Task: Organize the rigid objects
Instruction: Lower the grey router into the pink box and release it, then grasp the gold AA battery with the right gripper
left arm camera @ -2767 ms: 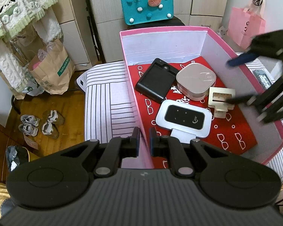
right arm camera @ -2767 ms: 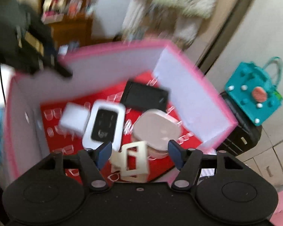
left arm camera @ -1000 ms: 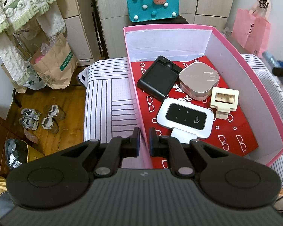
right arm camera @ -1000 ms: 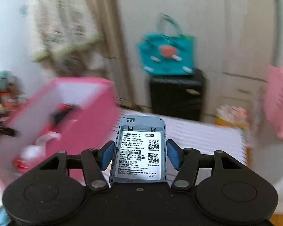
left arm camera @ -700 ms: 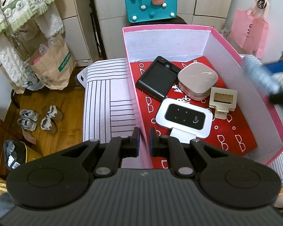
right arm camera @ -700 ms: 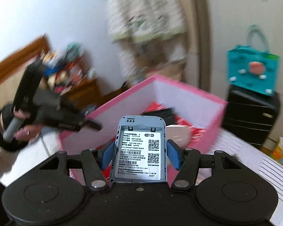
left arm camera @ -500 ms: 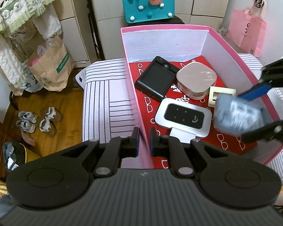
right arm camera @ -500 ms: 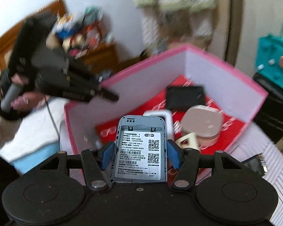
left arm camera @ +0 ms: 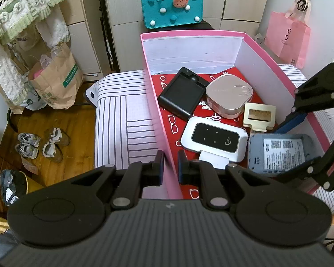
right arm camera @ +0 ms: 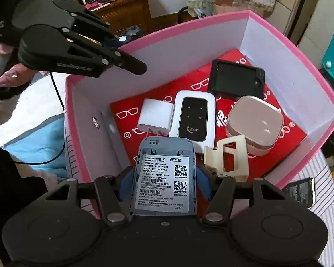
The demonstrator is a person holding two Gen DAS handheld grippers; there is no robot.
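— Gripping what, the right gripper (right arm camera: pixel 164 183)?

— It is clamping the grey router shell (right arm camera: pixel 164 178), hanging low inside the pink box (right arm camera: pixel 189 29); its blue pads are mostly hiding behind it. The label is showing "WiFi 6" and QR codes; finer print is blurring.

— And the left gripper (left arm camera: pixel 168 168)?

— It is pinching the box's near wall. Beyond the shell, the white router (right arm camera: pixel 194 120) is half covering a white charger (right arm camera: pixel 155 116).

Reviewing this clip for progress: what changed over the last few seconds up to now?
The right gripper released the cream bracket into the pink box, left, and returned clamping a grey router shell, now low inside the box. The left gripper stayed pinching the box wall; other devices unmoved.
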